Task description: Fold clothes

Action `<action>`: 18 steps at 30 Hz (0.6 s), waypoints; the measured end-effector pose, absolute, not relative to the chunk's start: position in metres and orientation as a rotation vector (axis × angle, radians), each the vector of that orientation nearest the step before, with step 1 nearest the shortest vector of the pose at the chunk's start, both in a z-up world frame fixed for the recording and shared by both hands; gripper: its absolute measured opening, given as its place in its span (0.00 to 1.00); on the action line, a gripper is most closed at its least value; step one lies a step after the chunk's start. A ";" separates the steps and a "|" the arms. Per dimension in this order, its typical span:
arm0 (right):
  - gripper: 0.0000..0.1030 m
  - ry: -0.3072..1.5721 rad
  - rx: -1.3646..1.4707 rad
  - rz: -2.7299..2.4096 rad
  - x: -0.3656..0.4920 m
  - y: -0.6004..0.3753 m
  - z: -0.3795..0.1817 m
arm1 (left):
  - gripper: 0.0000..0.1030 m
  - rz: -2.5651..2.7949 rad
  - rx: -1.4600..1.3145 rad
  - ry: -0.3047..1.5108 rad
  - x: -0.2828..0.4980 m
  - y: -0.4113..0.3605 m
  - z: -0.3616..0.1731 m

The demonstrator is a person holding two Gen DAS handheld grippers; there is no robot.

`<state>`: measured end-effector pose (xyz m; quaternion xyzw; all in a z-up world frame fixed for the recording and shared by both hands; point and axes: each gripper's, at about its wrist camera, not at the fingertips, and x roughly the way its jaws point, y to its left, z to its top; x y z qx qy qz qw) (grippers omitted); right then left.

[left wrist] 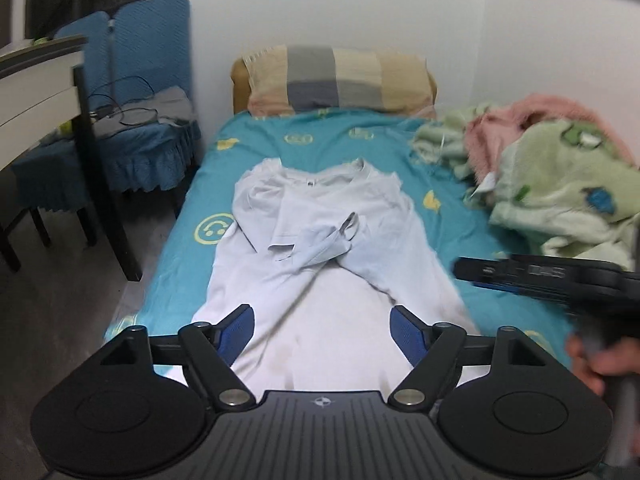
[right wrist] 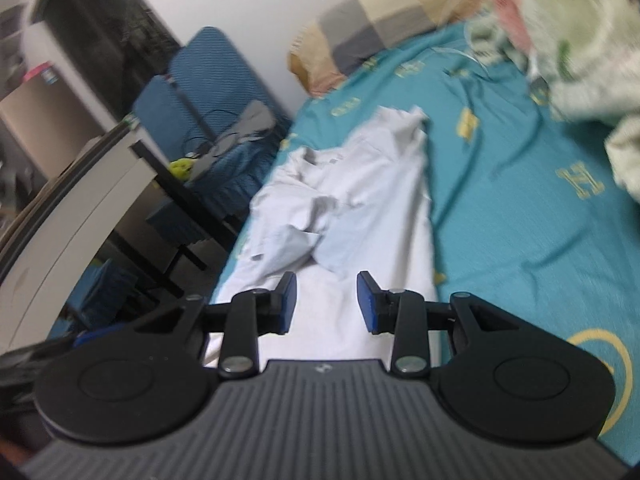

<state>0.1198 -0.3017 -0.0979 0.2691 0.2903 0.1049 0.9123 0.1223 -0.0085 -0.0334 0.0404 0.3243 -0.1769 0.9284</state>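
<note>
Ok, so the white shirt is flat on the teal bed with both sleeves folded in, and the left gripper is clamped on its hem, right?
Not clamped. In the left wrist view the left gripper is open above the white shirt, its pads apart and holding nothing. The rest stands: the shirt lies on the teal bed with both sleeves crossed over its chest.

Checked pillow (left wrist: 340,78); fleece blankets (left wrist: 560,176); blue chairs (left wrist: 148,92)

It was a home bedroom: a single bed (left wrist: 472,216) in a teal smiley-print sheet stood against white walls, with a striped pillow (left wrist: 340,78) at its head, a fleecy blanket (left wrist: 560,184) heaped alongside, and blue-covered chairs (left wrist: 148,92) beside it
</note>
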 end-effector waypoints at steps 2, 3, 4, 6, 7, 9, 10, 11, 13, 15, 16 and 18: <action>0.36 0.575 0.517 0.246 0.112 -0.293 -0.089 | 0.80 -0.368 0.082 0.626 0.109 -0.001 -0.027; 0.36 0.562 0.500 0.260 0.109 -0.289 -0.085 | 0.81 -0.377 0.084 0.609 0.105 0.001 -0.024; 0.37 0.550 0.489 0.271 0.106 -0.285 -0.081 | 0.82 -0.393 0.078 0.596 0.104 0.005 -0.020; 0.45 0.542 0.453 0.289 0.106 -0.273 -0.071 | 0.89 -0.417 0.030 0.578 0.105 0.015 -0.016; 0.49 0.535 0.429 0.296 0.109 -0.267 -0.067 | 0.94 -0.427 0.012 0.568 0.105 0.020 -0.015; 0.71 0.520 0.393 0.303 0.123 -0.252 -0.060 | 0.95 -0.443 0.013 0.543 0.104 0.029 -0.014; 0.74 0.514 0.376 0.303 0.133 -0.245 -0.057 | 0.96 -0.440 0.026 0.530 0.104 0.033 -0.016; 0.74 0.510 0.359 0.303 0.143 -0.237 -0.055 | 0.96 -0.433 0.032 0.523 0.106 0.037 -0.019; 0.74 0.527 0.331 0.315 0.174 -0.220 -0.058 | 0.96 -0.405 0.017 0.542 0.114 0.049 -0.027; 0.73 0.542 0.308 0.329 0.208 -0.202 -0.065 | 0.96 -0.379 -0.001 0.562 0.123 0.060 -0.035; 0.73 0.558 0.294 0.328 0.226 -0.192 -0.071 | 0.96 -0.367 -0.010 0.571 0.127 0.066 -0.039; 0.67 0.615 0.257 0.325 0.260 -0.171 -0.086 | 0.96 -0.355 -0.024 0.587 0.136 0.073 -0.045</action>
